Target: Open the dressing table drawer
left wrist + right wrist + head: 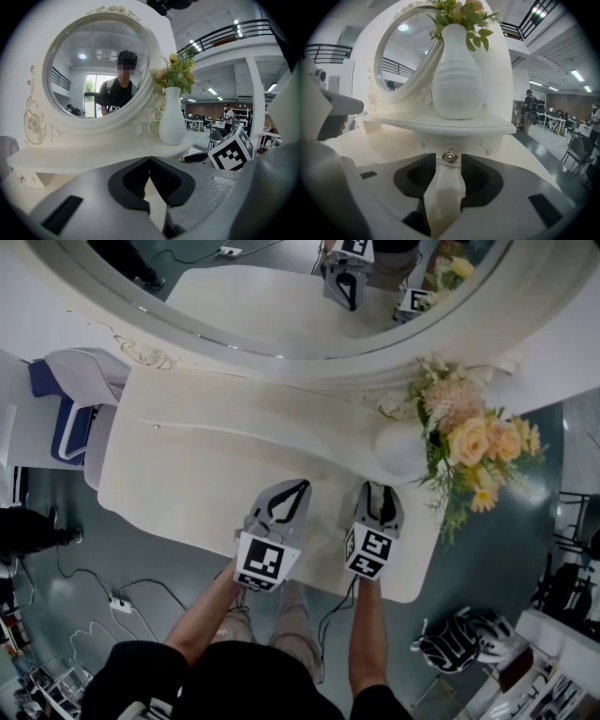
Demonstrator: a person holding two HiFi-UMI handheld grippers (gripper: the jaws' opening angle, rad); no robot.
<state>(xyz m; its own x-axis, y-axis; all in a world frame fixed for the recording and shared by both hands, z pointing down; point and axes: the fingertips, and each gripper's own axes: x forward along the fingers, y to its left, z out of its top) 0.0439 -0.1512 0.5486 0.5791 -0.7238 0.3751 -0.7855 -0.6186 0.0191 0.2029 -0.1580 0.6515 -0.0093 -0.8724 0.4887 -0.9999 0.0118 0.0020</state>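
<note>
The drawer (pixel 465 142) lies at the back right of the desk (pixel 187 465), tucked beneath the narrow shelf (pixel 487 125) on which the vase (pixel 457 84) stands. Its front sits back under the shelf's lip and looks closed. A small metal knob (pixel 450 156) juts from the middle of that front. The right tongs (pixel 448 165) point straight at it from the desk's front edge, angled slightly downward. Their two dark pads are spread apart, and the knob sits at the far end of the gap, level with the tips and centred between them. Neither pad presses on it, and pale desk top shows through the gap. In the head view the right tongs (pixel 380 491) hover over the desk near its front right edge, just short of the vase (pixel 401 451) and the flowers (pixel 469 442). The left tongs (pixel 295 491) are just beside them, toward the middle of the front edge, and also point toward the back. In their own view the left tongs (pixel 149 160) are pressed together at the tips with nothing between them. They face the round mirror (pixel 98 70) at the back edge, well to the left of the drawer. A person's forearms reach in from the front edge to both tongs.
</note>
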